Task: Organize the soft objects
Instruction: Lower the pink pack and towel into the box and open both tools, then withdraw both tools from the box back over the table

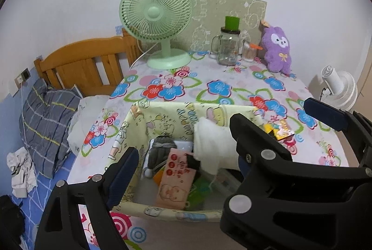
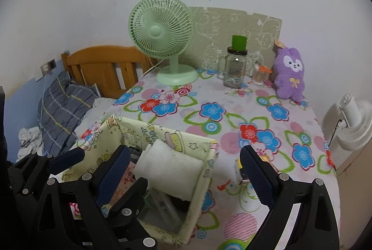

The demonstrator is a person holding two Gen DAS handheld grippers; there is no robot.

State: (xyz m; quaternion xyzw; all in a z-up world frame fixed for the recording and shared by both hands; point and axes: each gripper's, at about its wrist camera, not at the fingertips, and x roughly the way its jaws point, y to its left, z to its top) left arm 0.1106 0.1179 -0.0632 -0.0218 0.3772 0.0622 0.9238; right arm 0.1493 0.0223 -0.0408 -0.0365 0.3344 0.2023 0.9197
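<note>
Both grippers hover over the fabric bin [image 2: 204, 170] at the table's [image 2: 232, 110] near edge, jaws spread, nothing pinched. White folded cloth [image 2: 169, 161] lies inside the bin, propped against its right wall, long axis running toward the far edge. It sits between the right gripper's [image 2: 183, 170] fingers; the left gripper [image 1: 183, 140] straddles it too, apparently. Soft, fuzzy, loosely rolled.
</note>
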